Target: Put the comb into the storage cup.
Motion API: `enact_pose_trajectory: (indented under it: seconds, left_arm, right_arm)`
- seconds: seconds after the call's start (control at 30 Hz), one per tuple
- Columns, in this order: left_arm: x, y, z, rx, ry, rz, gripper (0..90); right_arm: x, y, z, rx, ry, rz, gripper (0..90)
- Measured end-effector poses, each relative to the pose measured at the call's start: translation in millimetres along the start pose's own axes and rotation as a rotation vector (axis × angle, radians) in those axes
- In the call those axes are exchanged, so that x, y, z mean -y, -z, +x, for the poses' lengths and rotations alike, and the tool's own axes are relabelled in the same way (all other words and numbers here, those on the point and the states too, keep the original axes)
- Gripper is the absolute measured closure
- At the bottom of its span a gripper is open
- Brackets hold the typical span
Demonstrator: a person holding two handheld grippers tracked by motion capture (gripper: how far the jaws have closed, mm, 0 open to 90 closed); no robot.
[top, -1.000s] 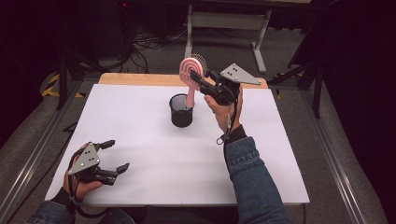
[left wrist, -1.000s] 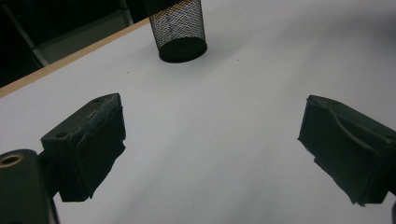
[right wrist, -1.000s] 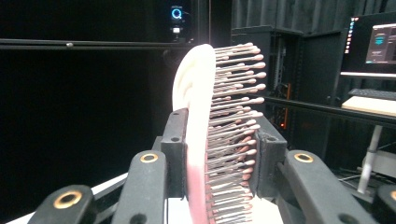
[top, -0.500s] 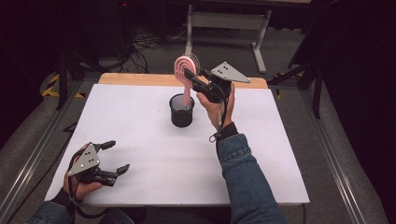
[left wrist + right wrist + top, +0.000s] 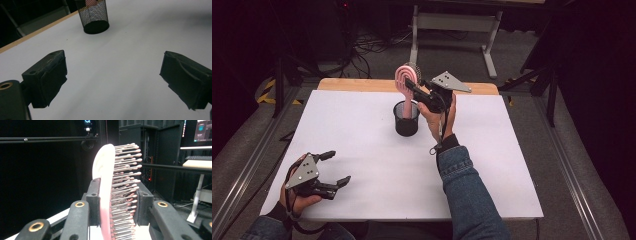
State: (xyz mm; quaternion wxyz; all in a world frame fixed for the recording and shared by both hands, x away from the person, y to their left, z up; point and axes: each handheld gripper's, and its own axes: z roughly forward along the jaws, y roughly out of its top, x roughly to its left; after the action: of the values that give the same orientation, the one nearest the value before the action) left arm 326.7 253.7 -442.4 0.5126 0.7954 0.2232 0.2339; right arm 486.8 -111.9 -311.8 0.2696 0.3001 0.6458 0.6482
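I am working over the white table (image 5: 362, 125), which is spreading out below and ahead of both my tongs, and I am going through the scene from the biggest thing down. My right gripper (image 5: 412, 90) is clenched on the head of a pink hairbrush (image 5: 406, 75), one jaw pressing its smooth back and the other jaw pressing into the bristles, as the right gripper view is showing with the brush (image 5: 110, 195) standing upright between the jaws. The handle is hanging down from that grip toward the black mesh cup (image 5: 406, 119), which is sitting directly beneath my right tongs; I cannot tell whether the handle tip is already inside the rim or just above it. I judge that I am lowering the brush into the cup, and the risks are coming from that. The bristle side is giving a springy, uneven hold, so the brush may be twisting or slipping if I am tilting my wrist. The cup looks light and is standing free, so a handle striking its rim off-centre could be tipping it or pushing it away from my tongs. Letting go too high could leave the heavy head toppling the cup. My left gripper (image 5: 332, 167) is released, jaws wide apart and holding nothing, resting well away on the near side, with the cup (image 5: 95, 17) far ahead of it, too distant to be steadying anything.
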Motion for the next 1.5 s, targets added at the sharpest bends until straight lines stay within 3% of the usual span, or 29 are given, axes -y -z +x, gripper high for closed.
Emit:
enact_pose_trajectory:
  seconds: [0.37, 0.9, 1.5]
  left_arm:
    - [0.2, 0.3, 0.1, 0.000, -0.005, -0.001, 8.0]
    - [0.6, -1.0, -0.1, 0.001, -0.010, 0.007, 8.0]
    - [0.6, -1.6, -0.2, 0.000, -0.012, 0.010, 8.0]
  right_arm:
    - [17.7, -0.7, -1.7, 0.015, -0.054, 0.021, 64.8]
    - [46.0, 1.0, -5.3, -0.007, -0.129, 0.029, 64.4]
    - [52.5, 0.8, -3.3, -0.019, -0.133, 0.043, 63.9]
